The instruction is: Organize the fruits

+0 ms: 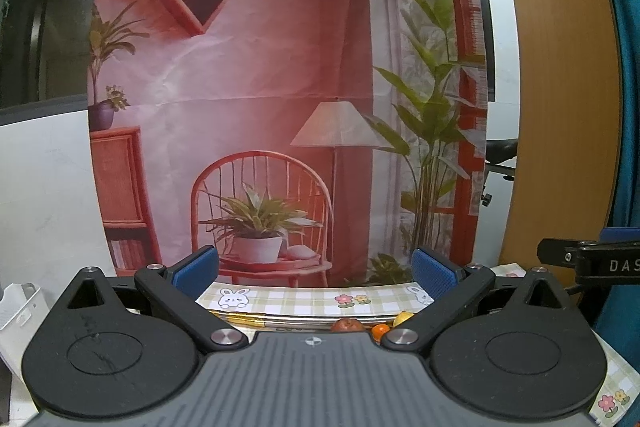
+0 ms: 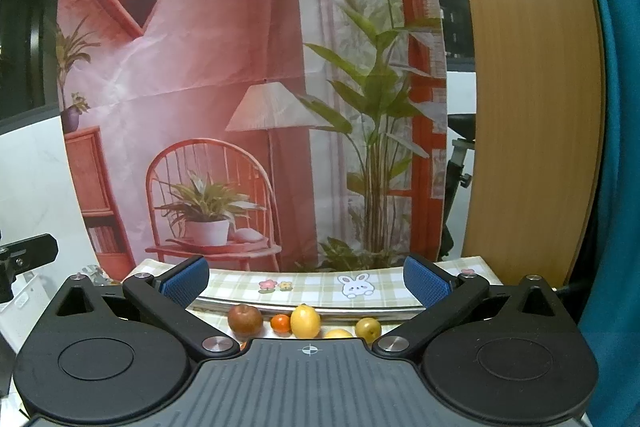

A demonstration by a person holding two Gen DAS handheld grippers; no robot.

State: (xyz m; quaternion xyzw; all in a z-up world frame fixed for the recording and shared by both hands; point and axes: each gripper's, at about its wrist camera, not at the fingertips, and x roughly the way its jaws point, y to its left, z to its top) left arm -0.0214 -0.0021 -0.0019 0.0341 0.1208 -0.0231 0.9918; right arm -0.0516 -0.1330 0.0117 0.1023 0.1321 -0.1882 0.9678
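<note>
- Both tongs are held spread wide, nothing pinched: left gripper [image 1: 316,273] and right gripper [image 2: 306,281], blue pads [image 2: 426,283] well apart on each.
- Fruits are lined up on the checked tablecloth [image 2: 312,287], just past the right gripper's body, at 6 o'clock in the right wrist view: reddish-brown apple [image 2: 245,319], small orange [image 2: 281,323], lemon [image 2: 305,321], a second yellow fruit [image 2: 339,333] mostly hidden by the gripper body, yellow-green round fruit [image 2: 368,327].
- Orange is seen touching or just beside the lemon; contact cannot be confirmed.
- In the left wrist view only the tops of the apple [image 1: 347,325], orange [image 1: 380,329] and lemon [image 1: 404,317] are seen, at 5 o'clock; the rest is blocked by the gripper body.
- A raised metal-edged strip [image 2: 320,305] runs just behind the fruit row.
- A printed room backdrop [image 2: 240,87] hangs behind the table at 12 o'clock.
- A wooden panel [image 2: 528,87] and teal fabric [image 2: 616,147] are at 3 o'clock.
- A white basket [image 1: 20,303] is at 9 o'clock in the left wrist view.
</note>
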